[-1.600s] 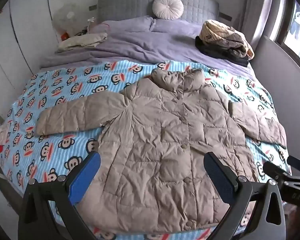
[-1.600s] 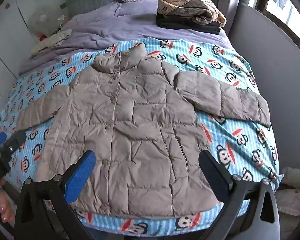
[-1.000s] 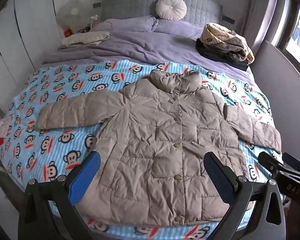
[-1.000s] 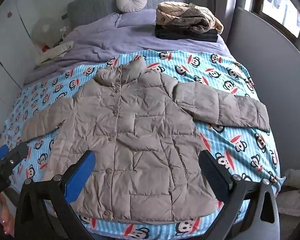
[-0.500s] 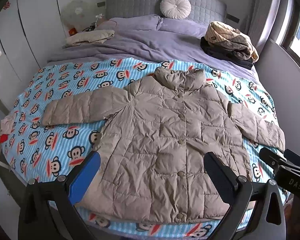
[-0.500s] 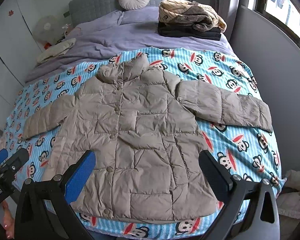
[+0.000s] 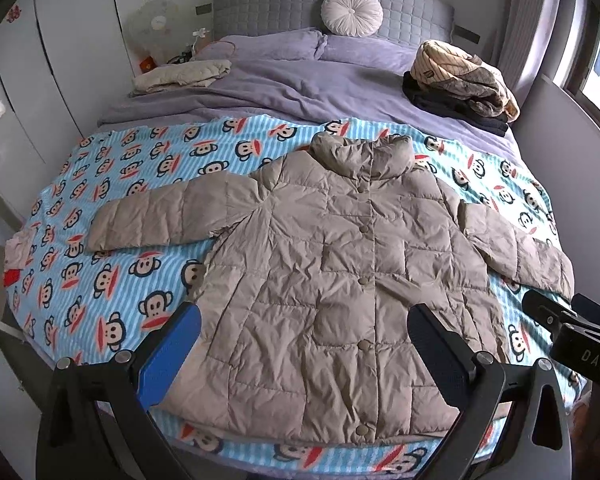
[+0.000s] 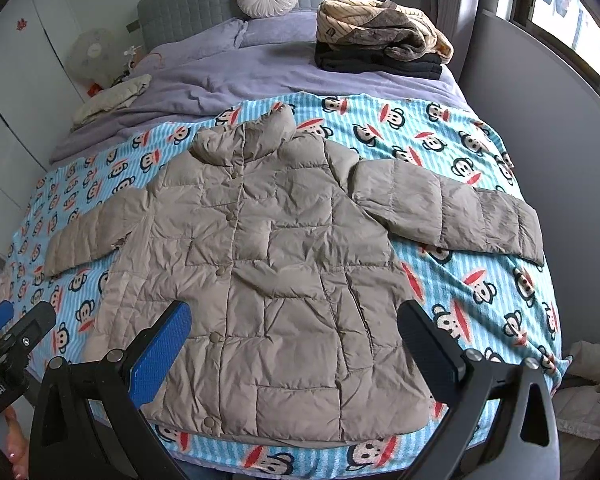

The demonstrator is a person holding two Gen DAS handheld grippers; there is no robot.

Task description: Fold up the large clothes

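Note:
A beige quilted puffer jacket [image 7: 340,264] lies flat, buttoned, front up, on a blue monkey-print blanket [image 7: 112,280], collar toward the headboard, both sleeves spread out. It also shows in the right wrist view [image 8: 268,272]. My left gripper [image 7: 304,344] is open and empty, held above the jacket's hem at the foot of the bed. My right gripper [image 8: 294,340] is open and empty, also above the hem. The right gripper shows at the right edge of the left wrist view [image 7: 568,328], and the left gripper at the left edge of the right wrist view [image 8: 8,332].
A purple duvet [image 7: 300,84] covers the head of the bed. A pile of folded clothes [image 7: 460,80] sits at the back right, a cream garment [image 7: 180,74] at the back left. A round cushion [image 7: 352,12] leans on the grey headboard. Walls stand close on both sides.
Both grippers have pulled back and risen a little from the bed, so more of the jacket and blanket shows. The jacket has not moved. Both stay open.

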